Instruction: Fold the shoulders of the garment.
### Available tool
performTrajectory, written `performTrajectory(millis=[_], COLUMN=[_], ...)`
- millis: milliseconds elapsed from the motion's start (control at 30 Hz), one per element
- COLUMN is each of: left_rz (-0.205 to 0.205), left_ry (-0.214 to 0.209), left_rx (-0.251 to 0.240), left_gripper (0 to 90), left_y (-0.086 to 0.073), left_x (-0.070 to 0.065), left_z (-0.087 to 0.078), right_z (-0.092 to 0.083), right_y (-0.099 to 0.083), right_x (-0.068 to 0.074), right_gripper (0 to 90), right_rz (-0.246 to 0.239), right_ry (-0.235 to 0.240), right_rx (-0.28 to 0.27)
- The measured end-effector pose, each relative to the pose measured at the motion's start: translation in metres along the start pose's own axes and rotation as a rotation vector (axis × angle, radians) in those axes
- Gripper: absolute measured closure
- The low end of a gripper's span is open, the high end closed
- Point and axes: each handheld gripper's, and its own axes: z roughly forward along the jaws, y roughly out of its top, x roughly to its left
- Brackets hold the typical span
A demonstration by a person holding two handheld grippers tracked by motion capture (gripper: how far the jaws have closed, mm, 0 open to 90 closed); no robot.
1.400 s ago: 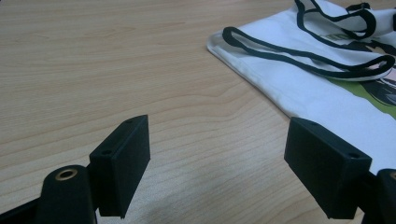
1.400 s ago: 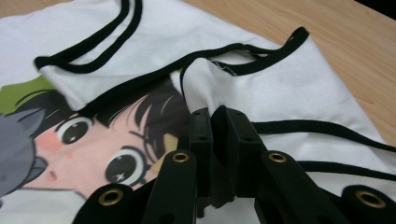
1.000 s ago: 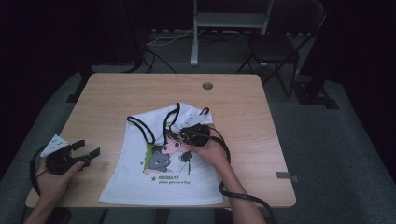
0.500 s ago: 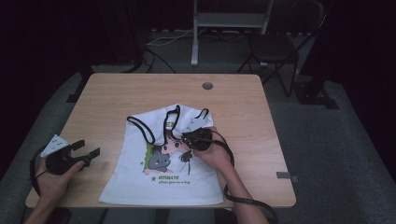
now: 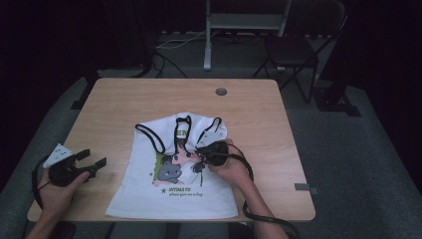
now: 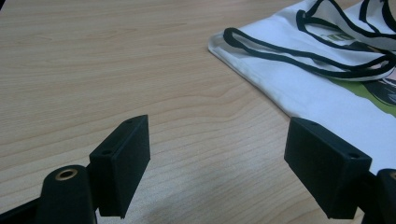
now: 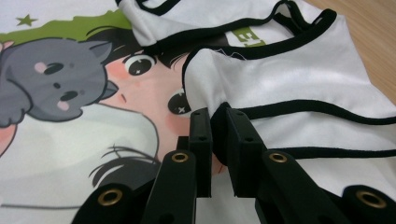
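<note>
Looking down from the high view, I see a white tank top [image 5: 174, 184] with black trim lying on the wooden surface [image 5: 109, 104], its front printed with a cartoon girl and a grey cat above green lettering. My right tool [image 5: 201, 152] sits over the print, jaws clamped on a folded-over shoulder edge. The right gripper view shows that pinch close up [image 7: 217, 114]. My left tool [image 5: 94, 162] rests near the surface's left edge, jaws wide apart [image 6: 217, 154] over bare wood, just beside the shirt's strap.
</note>
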Motion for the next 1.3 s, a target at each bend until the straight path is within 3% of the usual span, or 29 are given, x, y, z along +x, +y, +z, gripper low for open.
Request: performTrajectory(millis=[467, 533, 600, 700, 800, 867, 1067, 1200, 1300], left_rz=[0.0, 0.002, 0.002, 0.001, 0.004, 0.002, 0.008, 0.007, 0.009], left_ry=[0.002, 0.003, 0.003, 0.003, 0.005, 0.004, 0.003, 0.0, 0.001], left_rx=[-0.001, 0.0, 0.0, 0.0, 0.001, -0.002, 0.002, 0.002, 0.004], left_gripper=[22.1, 22.1, 22.1, 22.1, 22.1, 22.1, 22.1, 22.1, 22.1], left_y=[0.0, 0.0, 0.0, 0.0, 0.0, 0.0, 0.0, 0.0, 0.0], left_x=[0.0, 0.0, 0.0, 0.0, 0.0, 0.0, 0.0, 0.0, 0.0], left_z=[0.0, 0.0, 0.0, 0.0, 0.0, 0.0, 0.0, 0.0, 0.0], right_z=[-0.003, -0.002, -0.002, -0.007, -0.011, -0.011, 0.009, 0.023, 0.025], right_y=[-0.005, -0.006, -0.006, -0.003, 0.003, 0.008, 0.013, 0.011, 0.009], right_x=[0.005, 0.005, 0.003, -0.005, -0.015, -0.021, -0.023, -0.008, -0.004], right_gripper=[81.1, 79.1, 70.8, 56.5, 44.4, 39.5, 35.0, 34.1, 34.9], right_rz=[-0.03, -0.019, -0.01, 0.09, 0.163, 0.205, 0.201, 0.135, 0.106], right_ry=[0.019, 0.022, 0.028, 0.067, 0.056, 0.011, -0.032, -0.035, -0.043], right_rx=[0.014, 0.024, 0.019, -0.057, -0.113, -0.11, -0.034, 0.024, 0.036])
